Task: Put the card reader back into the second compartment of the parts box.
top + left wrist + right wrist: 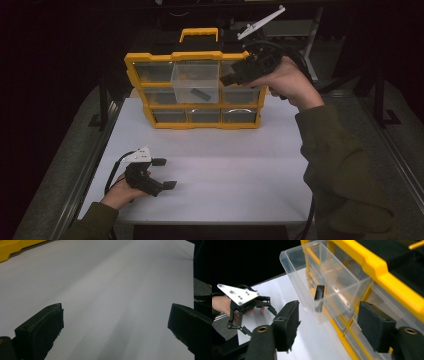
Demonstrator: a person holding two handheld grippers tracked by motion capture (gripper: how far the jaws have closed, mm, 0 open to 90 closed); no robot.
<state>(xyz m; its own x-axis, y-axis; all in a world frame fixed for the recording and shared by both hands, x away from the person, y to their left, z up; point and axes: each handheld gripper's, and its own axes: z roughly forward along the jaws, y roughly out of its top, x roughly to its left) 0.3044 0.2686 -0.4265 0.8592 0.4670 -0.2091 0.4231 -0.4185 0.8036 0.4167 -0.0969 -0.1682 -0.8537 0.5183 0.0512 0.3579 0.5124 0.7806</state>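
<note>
High view: yellow organizer (150,64) stands at 12 o'clock on the white table (225,170), handle up, clear drawers in rows. One drawer (196,80) is pulled out from the top-middle slot, sticking out toward the near side; a small dark part (200,93) lies inside it. Right gripper (231,76) sits just at the drawer's 3 o'clock edge, jaws released, nothing between them. Left gripper (167,173) rests at 7 o'clock on the table, well apart from the organizer, jaws spread wide, empty. Dark floor and frame rails either side; a white bracket (261,22) at 1 o'clock behind the organizer.

Left gripper view: both jaws wide apart over bare table; a yellow organizer corner (10,247) at 10 o'clock.

Right gripper view: jaws parted, nothing between pads (287,322). Drawer (302,285) juts out at 12 o'clock, dark part (319,293) standing tilted inside against its wall. Organizer (392,277) runs 12 to 4 o'clock. Left gripper (259,306) w/ grey plate at 9 o'clock, far off.
</note>
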